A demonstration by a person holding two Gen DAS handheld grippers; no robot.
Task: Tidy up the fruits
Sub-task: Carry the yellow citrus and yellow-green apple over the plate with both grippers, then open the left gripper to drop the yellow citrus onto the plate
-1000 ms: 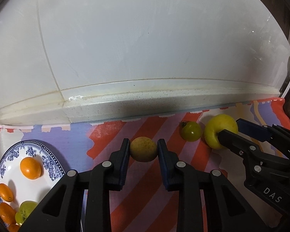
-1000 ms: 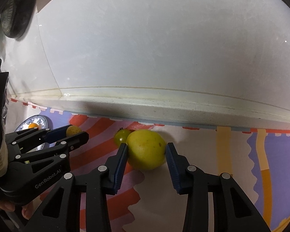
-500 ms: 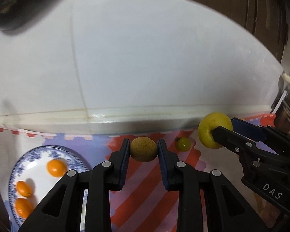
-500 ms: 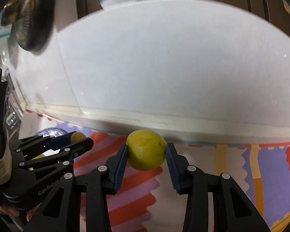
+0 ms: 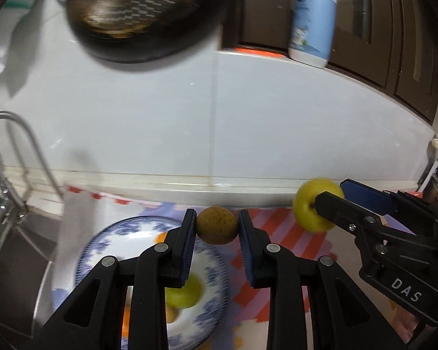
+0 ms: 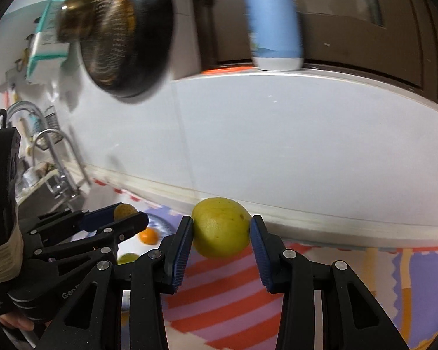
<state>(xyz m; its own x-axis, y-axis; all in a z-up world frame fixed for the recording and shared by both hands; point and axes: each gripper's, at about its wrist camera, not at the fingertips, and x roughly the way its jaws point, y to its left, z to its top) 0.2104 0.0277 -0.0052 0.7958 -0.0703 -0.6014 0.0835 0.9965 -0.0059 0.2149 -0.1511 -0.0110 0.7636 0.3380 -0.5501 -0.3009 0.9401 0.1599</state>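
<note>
My left gripper [image 5: 217, 227] is shut on a small brown speckled fruit [image 5: 217, 225], held in the air over the far edge of a blue-patterned white plate [image 5: 102, 245]. The plate holds a green fruit [image 5: 187, 293] and orange fruits, partly hidden behind my fingers. My right gripper [image 6: 222, 230] is shut on a large yellow-green fruit [image 6: 221, 227], lifted above the striped mat [image 6: 219, 300]. In the left wrist view that yellow-green fruit [image 5: 314, 208] and the right gripper [image 5: 327, 204] sit to the right. In the right wrist view the left gripper [image 6: 125, 214] with the brown fruit [image 6: 125, 210] is at the left.
A white tiled wall [image 5: 248, 122] runs behind the counter. A dark pan [image 5: 137, 14] hangs on it, and a blue bottle [image 5: 312, 20] stands on the ledge above. A sink with a steel faucet [image 5: 14, 160] lies left of the plate.
Both grippers have risen and swung left with their fruits. The plate now lies under my left gripper, and the small green fruit on the mat is out of view.
</note>
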